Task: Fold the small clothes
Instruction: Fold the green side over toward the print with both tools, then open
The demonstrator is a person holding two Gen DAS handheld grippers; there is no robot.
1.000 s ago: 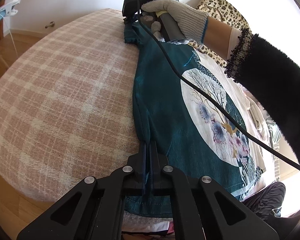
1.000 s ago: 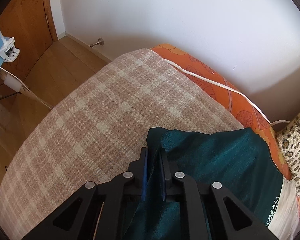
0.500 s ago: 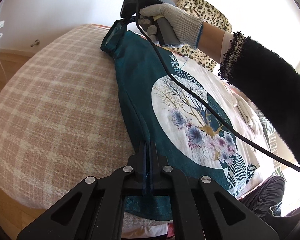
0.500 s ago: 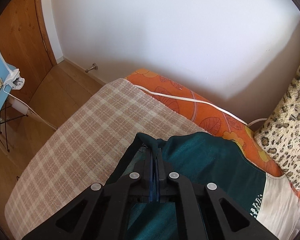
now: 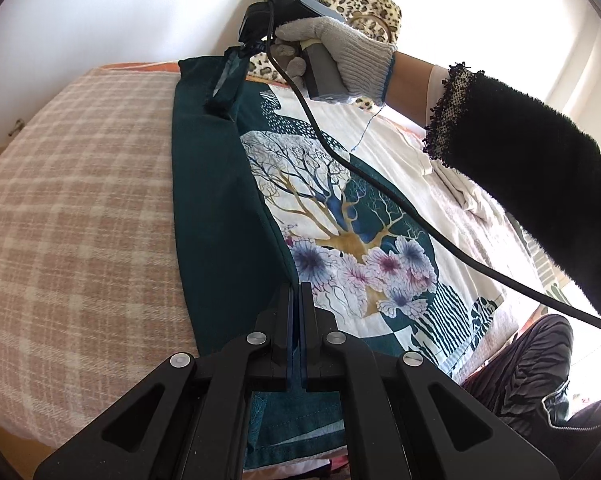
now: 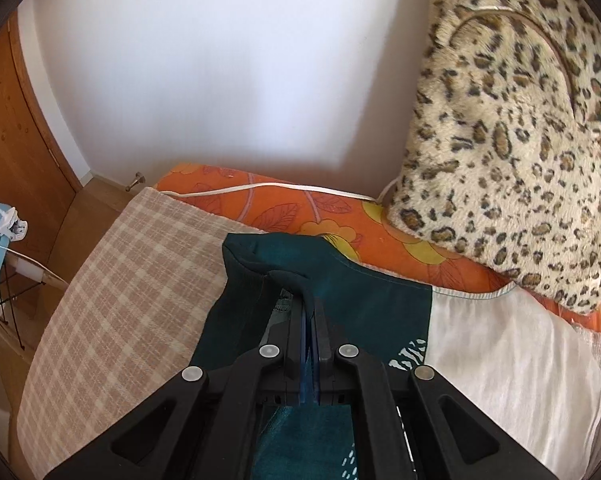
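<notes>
Holding, near end: my left gripper (image 5: pixel 298 292) has its jaws pressed together on the lower edge of the teal shirt (image 5: pixel 216 208); cloth shows both ahead of and behind the fingers.
Garment position: the shirt lies lengthwise on the checked blanket (image 5: pixel 80 208), its left side lifted and turned over toward the printed tree-and-flower panel (image 5: pixel 340 232), making a long dark fold.
Handling, my guess: thin knit, light, limp, not slippery. It sags between two holds, so both ends of the edge need taking at once, at hem and shoulder seam, where the layers are thicker.
Left pose: gripper angled downward over the hem, fingers in line with the fold.
Cable: a black cord (image 5: pixel 380 188) crosses the print; it could drag on the cloth.
Holding, far end: my right gripper (image 6: pixel 309 312) is clamped on the bunched sleeve or shoulder edge, teal fabric humped over the fingertips.
Right pose: my gloved hand (image 5: pixel 336 52) grips the handle, dark fuzzy sleeve (image 5: pixel 532 168) reaching across the shirt, tool pitched down.
Beyond: orange flowered sheet (image 6: pixel 284 208), then the leopard-print cushion (image 6: pixel 512 120) against the white wall.
Risk, my guess: uneven pull skews the crease.
</notes>
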